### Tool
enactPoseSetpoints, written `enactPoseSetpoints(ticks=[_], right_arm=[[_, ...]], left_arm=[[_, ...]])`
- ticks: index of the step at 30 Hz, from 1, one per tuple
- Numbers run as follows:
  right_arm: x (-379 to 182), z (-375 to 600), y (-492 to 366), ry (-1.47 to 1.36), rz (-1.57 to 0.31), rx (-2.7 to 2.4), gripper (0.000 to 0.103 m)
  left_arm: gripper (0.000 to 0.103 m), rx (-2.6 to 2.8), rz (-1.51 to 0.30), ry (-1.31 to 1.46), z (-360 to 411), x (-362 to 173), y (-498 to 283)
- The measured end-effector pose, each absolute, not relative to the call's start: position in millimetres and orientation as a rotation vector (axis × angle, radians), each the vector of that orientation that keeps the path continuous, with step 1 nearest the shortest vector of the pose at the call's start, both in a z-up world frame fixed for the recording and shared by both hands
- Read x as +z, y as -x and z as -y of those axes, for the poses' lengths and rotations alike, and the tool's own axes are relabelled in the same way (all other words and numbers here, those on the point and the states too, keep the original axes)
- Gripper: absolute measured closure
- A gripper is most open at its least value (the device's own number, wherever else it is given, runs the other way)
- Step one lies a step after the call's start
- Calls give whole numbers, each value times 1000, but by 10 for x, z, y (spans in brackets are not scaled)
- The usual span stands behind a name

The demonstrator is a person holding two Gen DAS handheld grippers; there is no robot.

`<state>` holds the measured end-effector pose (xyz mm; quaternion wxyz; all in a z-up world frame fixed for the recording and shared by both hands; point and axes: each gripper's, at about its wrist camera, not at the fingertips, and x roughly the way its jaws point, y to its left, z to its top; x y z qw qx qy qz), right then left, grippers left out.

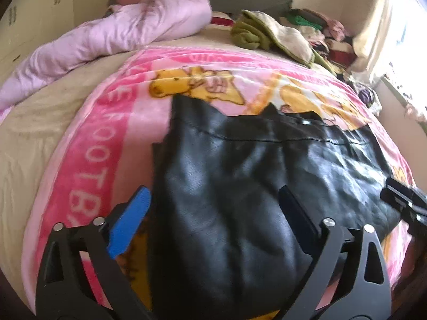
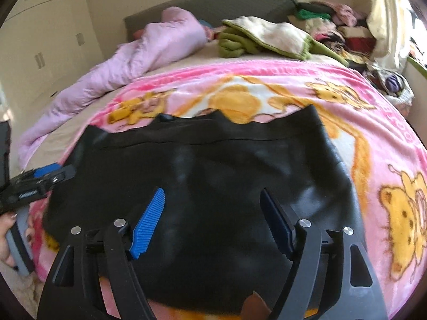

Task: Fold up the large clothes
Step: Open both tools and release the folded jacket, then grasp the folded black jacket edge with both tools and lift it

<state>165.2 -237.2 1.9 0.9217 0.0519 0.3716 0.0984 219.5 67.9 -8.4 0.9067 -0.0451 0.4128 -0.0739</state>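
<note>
A black, shiny leather-like garment (image 1: 240, 186) (image 2: 202, 165) lies spread flat on a pink cartoon blanket (image 1: 88, 160) (image 2: 387, 144) that covers the bed. Its collar edge points toward the headboard. My left gripper (image 1: 213, 189) hovers over the garment's near left part, jaws wide open, the blue pad (image 1: 128, 224) just off the garment's left edge. My right gripper (image 2: 212, 192) hangs over the garment's near middle, also open, nothing pinched between its pads. Each gripper shows in the other's view, the right gripper (image 1: 400, 197) at the right edge and the left gripper (image 2: 45, 176) at the left edge.
A lilac duvet (image 1: 120, 32) (image 2: 138, 53) is bunched along the bed's far left. A green and cream blanket (image 1: 272, 32) (image 2: 267, 37) and a heap of clothes (image 2: 341, 26) lie by the headboard. A hand (image 2: 8, 229) holds the left gripper's handle. Wardrobe on the left, curtain on the right.
</note>
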Motion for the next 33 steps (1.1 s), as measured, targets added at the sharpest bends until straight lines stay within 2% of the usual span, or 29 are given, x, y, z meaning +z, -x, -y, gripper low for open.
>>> enactPoseSetpoints(ticks=[1, 2, 3, 6, 13, 14, 16, 17, 24, 30, 33], right_arm=[[28, 2291, -1616, -99, -763, 232, 31], [31, 2230, -1595, -93, -763, 249, 37], [28, 2153, -1566, -83, -765, 265, 49], [-7, 1959, -1511, -53, -786, 318, 64], [-122, 1700, -1472, -16, -820, 374, 73], [-145, 1685, -1479, -14, -828, 380, 76], [-219, 1621, -1494, 6, -852, 375, 80], [-266, 1592, -1505, 24, -868, 364, 83], [-572, 1507, -1548, 51, -885, 323, 83], [-252, 1650, -1282, -20, -804, 377, 85], [-233, 1632, -1111, -11, -833, 405, 86]], left_arm=[[10, -141, -856, 111, -734, -109, -2191], [10, -129, -862, 128, -779, -136, -2186], [10, -124, -883, 163, -864, -205, -2203], [10, -122, -940, 250, -1037, -385, -2217], [12, -239, -1003, 463, -1250, -733, -2313], [18, -261, -1005, 481, -1250, -741, -2325], [39, -310, -1000, 521, -1247, -749, -2334], [58, -351, -1002, 553, -1234, -761, -2348], [79, -363, -942, 525, -1116, -536, -2228], [82, -411, -857, 480, -1014, -135, -2113], [82, -443, -842, 479, -923, -20, -2092]])
